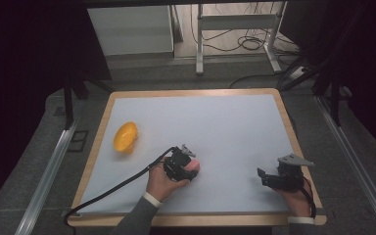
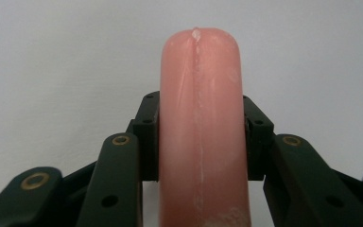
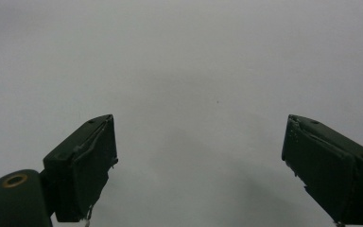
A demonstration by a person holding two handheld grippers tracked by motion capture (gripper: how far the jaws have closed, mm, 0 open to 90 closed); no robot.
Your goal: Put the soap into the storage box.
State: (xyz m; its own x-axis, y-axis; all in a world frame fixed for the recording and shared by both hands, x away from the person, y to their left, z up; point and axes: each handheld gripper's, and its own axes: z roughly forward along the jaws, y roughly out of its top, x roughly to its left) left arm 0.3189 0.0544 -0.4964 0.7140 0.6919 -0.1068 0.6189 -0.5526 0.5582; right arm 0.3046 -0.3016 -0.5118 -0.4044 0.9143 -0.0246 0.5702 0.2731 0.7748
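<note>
While the orange bowl-like thing (image 1: 125,137) lies by itself toward the left side of the table (image 1: 225,122), well apart from both hands, the left claw (image 1: 192,166) sits near the middle of the front half, clenched on a pink rounded object (image 1: 195,167). In the left gripper view the pink rounded object (image 2: 201,127) stands between the two black jaws, whose pads press its sides (a pale seam runs down its middle), and its rounded top reaches well past the fingertips (image 2: 147,132) against the pale table surface. A black cable (image 1: 112,188) trails from this claw to the table's front left corner. Farther right, near the front right corner, the right claw (image 1: 264,177) rests low over the table with a grey plate on top; in the right gripper view the right claw (image 3: 198,156) is released, its jaws standing wide apart with bare white table (image 3: 194,71) between them.
</note>
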